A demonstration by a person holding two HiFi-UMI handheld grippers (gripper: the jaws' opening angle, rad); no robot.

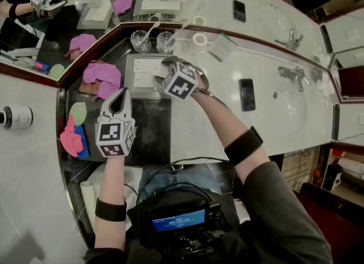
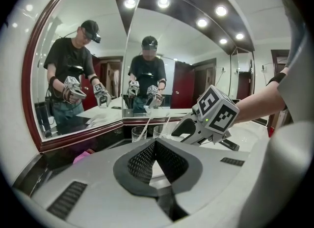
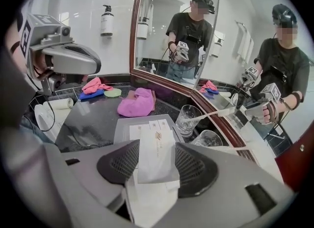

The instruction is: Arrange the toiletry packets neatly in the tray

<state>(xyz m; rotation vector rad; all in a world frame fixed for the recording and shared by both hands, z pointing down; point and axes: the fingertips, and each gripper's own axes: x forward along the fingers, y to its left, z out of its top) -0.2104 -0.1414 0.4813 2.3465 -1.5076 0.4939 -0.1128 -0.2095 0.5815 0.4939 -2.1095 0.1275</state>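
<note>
- While the right gripper [image 3: 157, 162] stands clamped on a white paper toiletry packet [image 3: 156, 148] above the grey rectangular tray [image 3: 121, 129], a weak pinch could drop it askew on the flat white packets [image 3: 140, 129] lying there.
- A wide swing toward frame right might knock the two clear drinking glasses [image 3: 189, 118].
- Only the left gripper view shows the left gripper [image 2: 154, 148] closed together on nothing.
</note>
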